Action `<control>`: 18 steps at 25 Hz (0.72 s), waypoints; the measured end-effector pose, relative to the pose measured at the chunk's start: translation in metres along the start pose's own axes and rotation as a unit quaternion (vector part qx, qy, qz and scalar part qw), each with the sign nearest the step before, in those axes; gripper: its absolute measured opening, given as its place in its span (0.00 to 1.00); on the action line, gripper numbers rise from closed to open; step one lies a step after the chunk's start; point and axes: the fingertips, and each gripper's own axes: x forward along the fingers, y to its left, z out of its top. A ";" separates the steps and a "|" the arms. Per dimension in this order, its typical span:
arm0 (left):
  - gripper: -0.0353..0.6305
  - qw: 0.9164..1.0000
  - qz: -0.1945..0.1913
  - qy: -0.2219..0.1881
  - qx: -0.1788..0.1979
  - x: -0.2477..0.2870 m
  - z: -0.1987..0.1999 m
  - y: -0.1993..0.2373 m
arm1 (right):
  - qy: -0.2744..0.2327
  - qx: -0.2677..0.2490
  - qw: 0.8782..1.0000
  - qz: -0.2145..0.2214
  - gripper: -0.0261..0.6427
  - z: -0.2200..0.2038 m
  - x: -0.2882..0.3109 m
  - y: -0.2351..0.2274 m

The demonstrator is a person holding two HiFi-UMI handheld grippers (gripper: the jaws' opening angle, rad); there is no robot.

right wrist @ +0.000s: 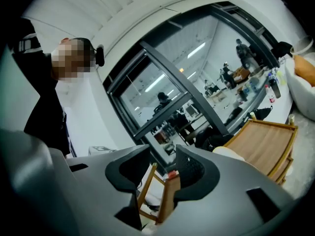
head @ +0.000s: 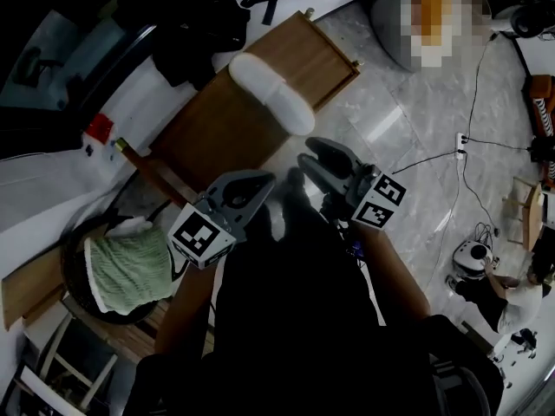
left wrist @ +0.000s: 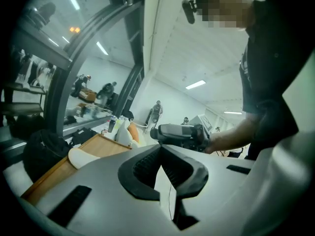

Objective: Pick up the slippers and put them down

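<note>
A white slipper (head: 270, 94) lies on a brown wooden board (head: 217, 128) ahead of me; I cannot tell if it is one slipper or a pair end to end. It shows as a pale oval (left wrist: 83, 156) in the left gripper view and as a white edge (right wrist: 229, 154) in the right gripper view. My left gripper (head: 251, 189) (left wrist: 160, 149) hangs short of the board, its tips touching, with nothing in it. My right gripper (head: 319, 159) (right wrist: 162, 156) is beside it, open and empty. The right gripper (left wrist: 179, 132) also shows in the left gripper view.
A dark round basket (head: 82, 302) with a green-and-white cloth (head: 130, 271) sits at my lower left. Black bags (head: 199, 24) lie beyond the board. A power strip with cables (head: 461, 141) is on the marble floor at right, near a seated person (head: 512, 293).
</note>
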 end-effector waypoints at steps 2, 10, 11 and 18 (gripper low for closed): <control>0.07 1.000 0.000 0.007 -0.006 0.018 -0.004 0.006 | 0.002 0.015 1.000 -0.004 0.26 -0.004 -0.004 -0.021; 0.07 0.997 0.032 0.055 -0.051 0.070 -0.058 0.027 | -0.022 0.170 0.983 -0.066 0.35 -0.049 -0.045 -0.127; 0.07 0.996 0.036 0.063 -0.053 0.075 -0.066 0.032 | -0.019 0.188 0.979 -0.075 0.35 -0.059 -0.047 -0.142; 0.07 0.993 0.048 0.081 -0.072 0.097 -0.111 0.062 | -0.008 0.332 0.929 -0.162 0.35 -0.140 -0.052 -0.217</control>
